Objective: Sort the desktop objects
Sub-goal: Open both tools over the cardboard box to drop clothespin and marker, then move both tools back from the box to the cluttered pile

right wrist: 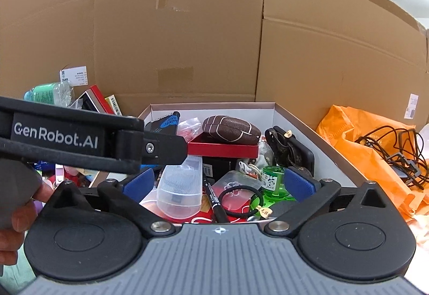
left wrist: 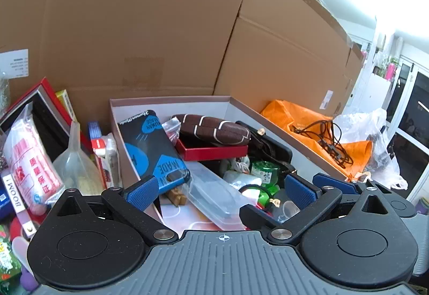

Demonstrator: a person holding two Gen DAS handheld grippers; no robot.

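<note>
Tall cardboard cartons [right wrist: 177,34] are stacked as a wall behind the cluttered desktop, and a bright room with dark glass doors [left wrist: 410,128] is seen at the far right of the left wrist view. An open shallow box [right wrist: 316,134] with white inner walls is set against the cartons. Beyond its right edge an orange bag [right wrist: 370,144] is spread, with a tangle of black cable [right wrist: 402,150] laid on it. Beyond its left edge loose packets are crowded, a red-rimmed case [left wrist: 45,107] among them.

Inside the box, a blue-and-black package [left wrist: 150,144] is leaned along the left wall, and a brown pouch [right wrist: 230,130] is rested on a red tray [right wrist: 222,150] toward the back. A clear plastic container [right wrist: 182,187], a black marker [right wrist: 214,201], a black hair tie [right wrist: 241,201] and a green bottle [right wrist: 273,185] are piled at the near edge.

The left gripper [left wrist: 219,190] is held wide over the near left corner of the box, nothing between its blue pads [left wrist: 139,191]. The right gripper [right wrist: 218,185] is likewise spread wide and empty, with the container, marker and hair tie lying just below its gap. A person's hand [right wrist: 18,211] is seen at the lower left of the right wrist view.
</note>
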